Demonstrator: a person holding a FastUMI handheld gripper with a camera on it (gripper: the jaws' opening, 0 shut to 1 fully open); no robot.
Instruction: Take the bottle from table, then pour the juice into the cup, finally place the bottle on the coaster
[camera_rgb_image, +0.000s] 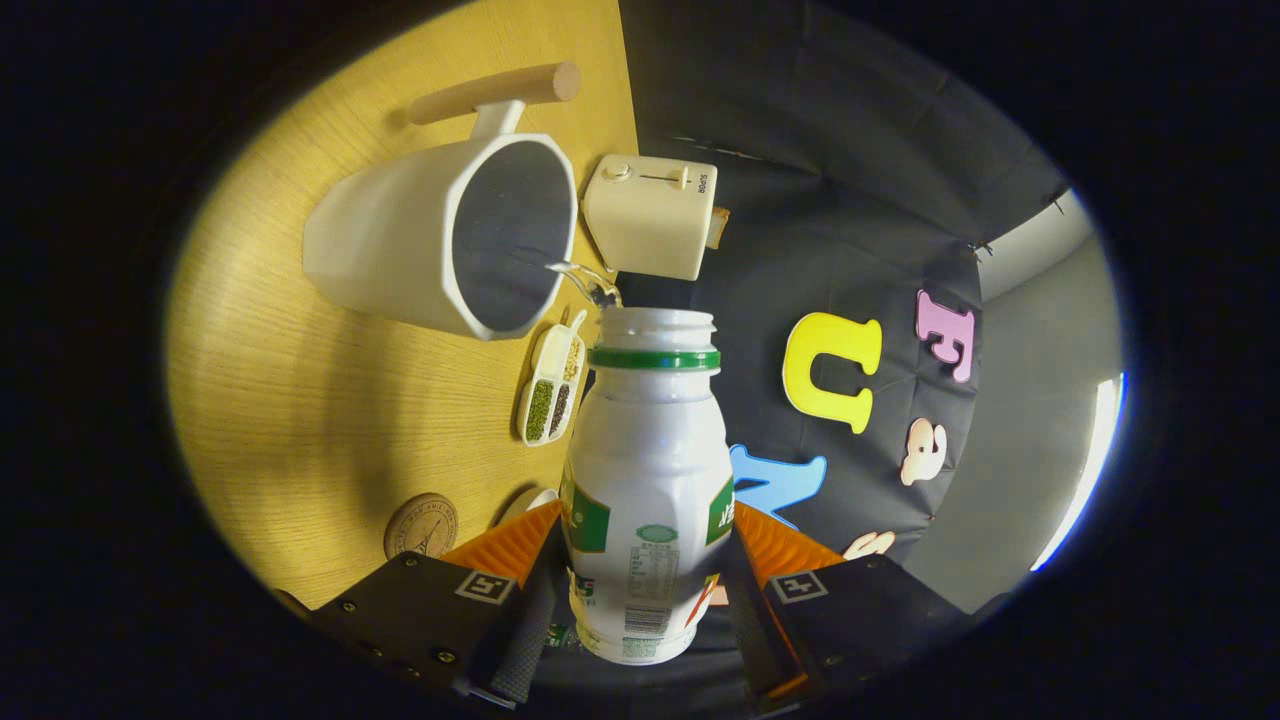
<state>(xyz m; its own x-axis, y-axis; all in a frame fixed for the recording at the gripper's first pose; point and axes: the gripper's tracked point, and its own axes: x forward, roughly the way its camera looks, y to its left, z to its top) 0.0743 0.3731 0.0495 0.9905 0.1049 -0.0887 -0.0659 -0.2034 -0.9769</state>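
Note:
My gripper (645, 570) is shut on a white plastic bottle (648, 470) with a green neck ring and green label, both fingers pressing its lower body. The view is rolled, so the bottle lies tipped toward the big white cup (440, 235) with a wooden handle. The bottle's open mouth (655, 325) is level with the cup's rim, and a thin clear stream (585, 280) runs from the mouth into the cup's grey inside. A round cork coaster (421, 525) lies on the wooden table (300, 400) close to one finger (500, 560).
A cream toaster (650, 215) stands on the table just beyond the cup. A small white divided dish (552, 385) with green and dark beans sits between the cup and the bottle. Black cloth walls the booth behind.

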